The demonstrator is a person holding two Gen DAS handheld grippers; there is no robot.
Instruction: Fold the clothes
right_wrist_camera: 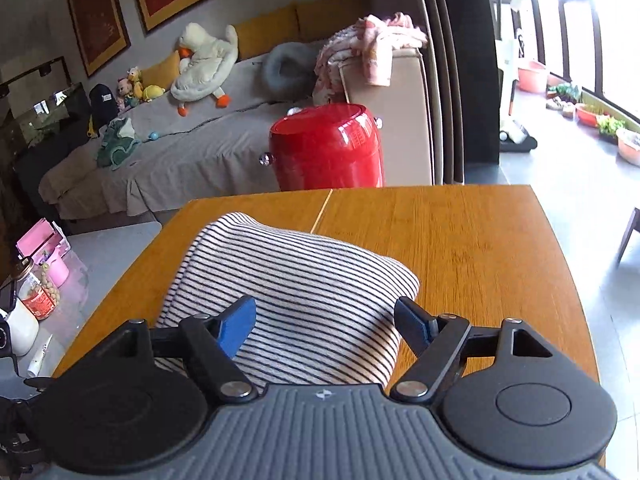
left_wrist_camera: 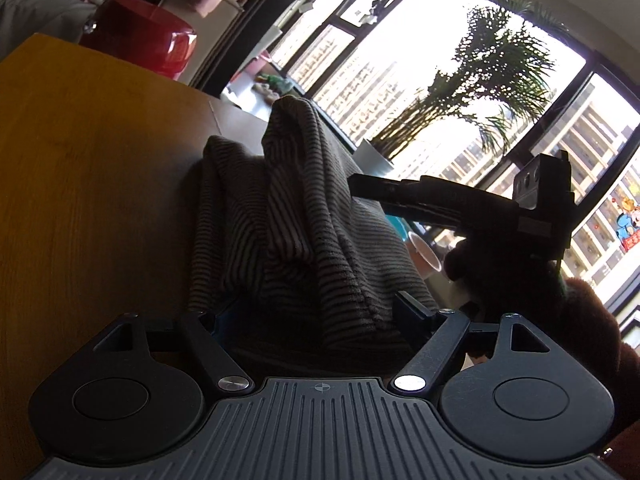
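A folded black-and-white striped garment lies on the wooden table. My right gripper hovers over its near end, open, with both blue pads spread wide above the cloth. In the left wrist view the same garment looks bunched and dim against the window light. My left gripper is open, its fingers standing on either side of the fabric. The right gripper reaches in from the right, its tip at the garment's edge, held by a hand in a dark fuzzy sleeve.
A shiny red drum stands just past the table's far edge. Behind it is a grey sofa with plush toys. A cup sits near the garment's right side. A potted palm stands at the window. Bare wood lies left of the garment.
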